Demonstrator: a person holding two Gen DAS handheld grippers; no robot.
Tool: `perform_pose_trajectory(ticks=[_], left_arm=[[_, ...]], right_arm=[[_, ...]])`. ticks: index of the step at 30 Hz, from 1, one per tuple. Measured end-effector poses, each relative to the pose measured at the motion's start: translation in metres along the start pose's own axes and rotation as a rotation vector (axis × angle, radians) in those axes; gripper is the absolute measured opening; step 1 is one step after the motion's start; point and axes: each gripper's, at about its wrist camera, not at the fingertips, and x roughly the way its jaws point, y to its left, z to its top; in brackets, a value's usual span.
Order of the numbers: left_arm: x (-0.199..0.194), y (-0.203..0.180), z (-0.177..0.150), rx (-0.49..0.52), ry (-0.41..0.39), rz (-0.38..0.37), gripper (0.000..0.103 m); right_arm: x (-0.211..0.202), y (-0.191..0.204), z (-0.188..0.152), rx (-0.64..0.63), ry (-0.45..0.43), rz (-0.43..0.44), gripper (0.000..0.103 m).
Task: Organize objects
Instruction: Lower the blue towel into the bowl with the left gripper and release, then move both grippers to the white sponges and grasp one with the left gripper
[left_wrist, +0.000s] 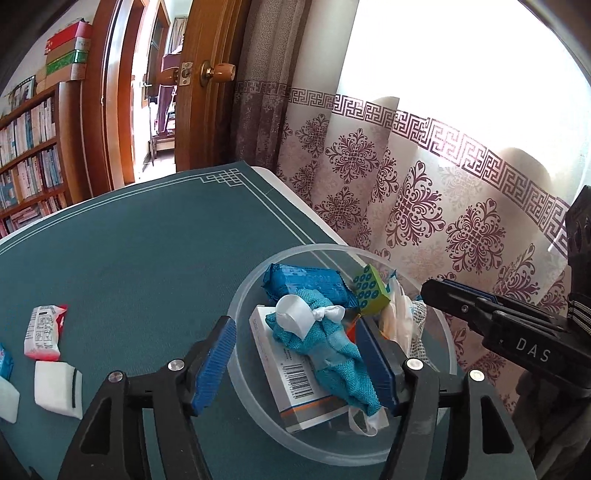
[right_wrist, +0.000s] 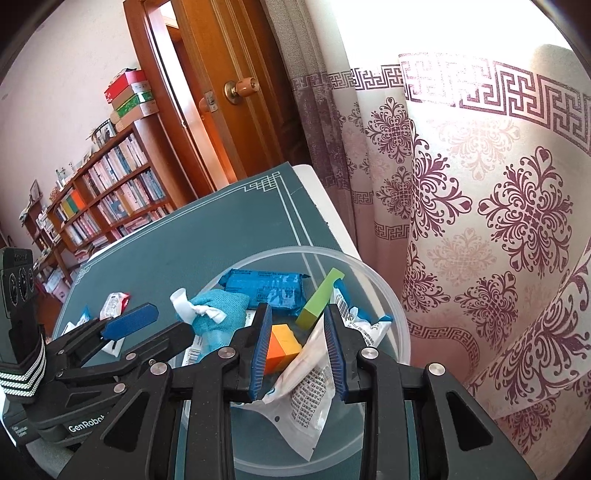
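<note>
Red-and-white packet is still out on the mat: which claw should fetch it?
Left. The left claw stands open over the bowl, on the red-and-white packet's side; the right claw is shut on a clear sachet.

White box (left_wrist: 295, 384) partly hidden under teal cloth (left_wrist: 332, 354); white packet (left_wrist: 7, 402) cut by left edge.

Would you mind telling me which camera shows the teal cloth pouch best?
Left wrist: the pouch lies whole and central, bow visible, atop a white box. Right wrist shows only its upper part, partly hidden behind the left gripper.
</note>
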Motion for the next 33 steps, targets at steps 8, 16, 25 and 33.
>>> perform_pose_trajectory(ticks=[8,16,25,33], left_arm=[[-0.012,0.011,-0.01,-0.026,-0.012,0.037,0.074],[-0.031,0.028,-0.018,-0.071,-0.041,0.079,0.093],[-0.063,0.071,-0.033,-0.118,-0.086,0.209,0.097],[-0.095,0.122,-0.05,-0.163,-0.131,0.353,0.097]], right_arm=[[-0.005,0.015,-0.007,-0.032,0.007,0.02,0.031],[-0.009,0.034,-0.011,-0.061,0.016,0.046,0.031],[-0.005,0.082,-0.021,-0.131,0.041,0.105,0.031],[0.003,0.135,-0.036,-0.204,0.076,0.163,0.032]])
